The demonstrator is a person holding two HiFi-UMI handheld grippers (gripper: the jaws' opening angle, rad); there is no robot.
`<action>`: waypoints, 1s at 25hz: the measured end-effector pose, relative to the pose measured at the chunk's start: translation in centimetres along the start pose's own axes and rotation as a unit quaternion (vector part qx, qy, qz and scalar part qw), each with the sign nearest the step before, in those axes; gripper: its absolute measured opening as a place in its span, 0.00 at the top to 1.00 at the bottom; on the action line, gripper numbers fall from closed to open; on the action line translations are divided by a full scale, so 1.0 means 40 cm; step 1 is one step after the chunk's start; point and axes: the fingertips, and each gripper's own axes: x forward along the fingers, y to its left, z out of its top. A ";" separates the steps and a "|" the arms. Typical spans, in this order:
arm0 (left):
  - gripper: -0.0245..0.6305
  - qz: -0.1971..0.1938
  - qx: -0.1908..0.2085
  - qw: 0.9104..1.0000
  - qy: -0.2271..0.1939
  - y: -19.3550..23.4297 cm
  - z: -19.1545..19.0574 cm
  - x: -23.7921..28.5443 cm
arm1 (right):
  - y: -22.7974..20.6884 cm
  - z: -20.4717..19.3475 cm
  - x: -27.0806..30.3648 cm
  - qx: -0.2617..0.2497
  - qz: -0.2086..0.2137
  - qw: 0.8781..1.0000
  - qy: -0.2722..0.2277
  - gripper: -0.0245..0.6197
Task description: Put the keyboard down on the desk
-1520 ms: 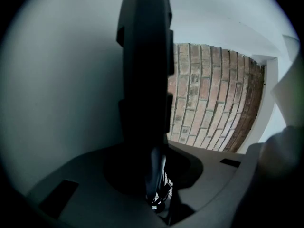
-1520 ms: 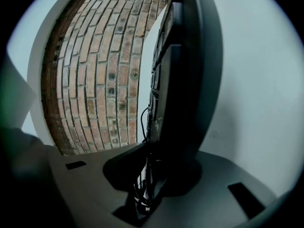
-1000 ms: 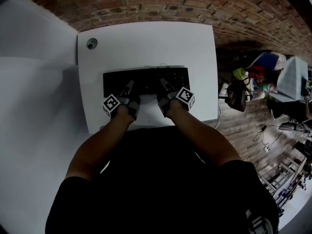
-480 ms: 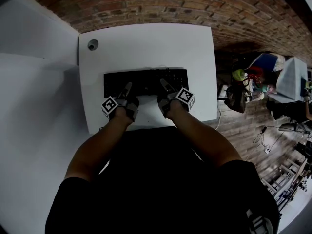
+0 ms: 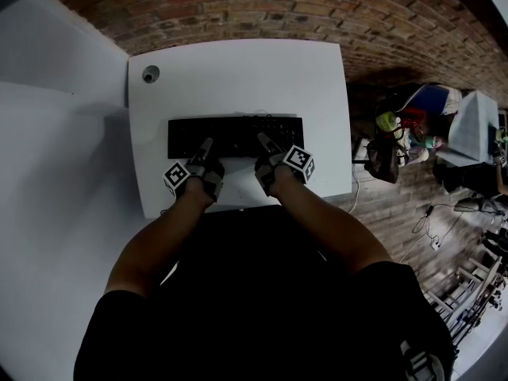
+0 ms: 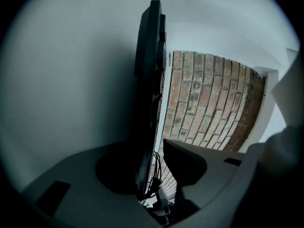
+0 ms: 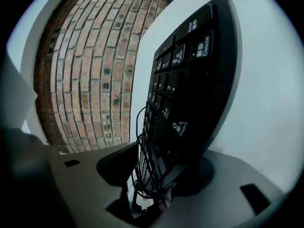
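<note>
Keyboard [image 5: 236, 129] flat on desk [image 5: 238, 70] (near edge between the jaws); left gripper [image 5: 207, 144] and right gripper [image 5: 263, 141] just spread apart

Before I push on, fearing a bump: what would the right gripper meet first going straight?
Probably the keyboard, almost at once: it sits between the right gripper's jaws, which have just been opening.

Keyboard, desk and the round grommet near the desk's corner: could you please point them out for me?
keyboard [image 5: 236, 132], head view, middle of its key field.
desk [image 5: 238, 78], head view, bare white top behind the keyboard.
grommet [image 5: 150, 74], head view, its centre.
</note>
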 end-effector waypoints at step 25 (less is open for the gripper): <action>0.66 0.031 0.007 0.999 0.008 0.004 -0.035 -0.069 | -0.067 -0.034 -0.089 0.052 -0.053 0.997 -0.015 0.61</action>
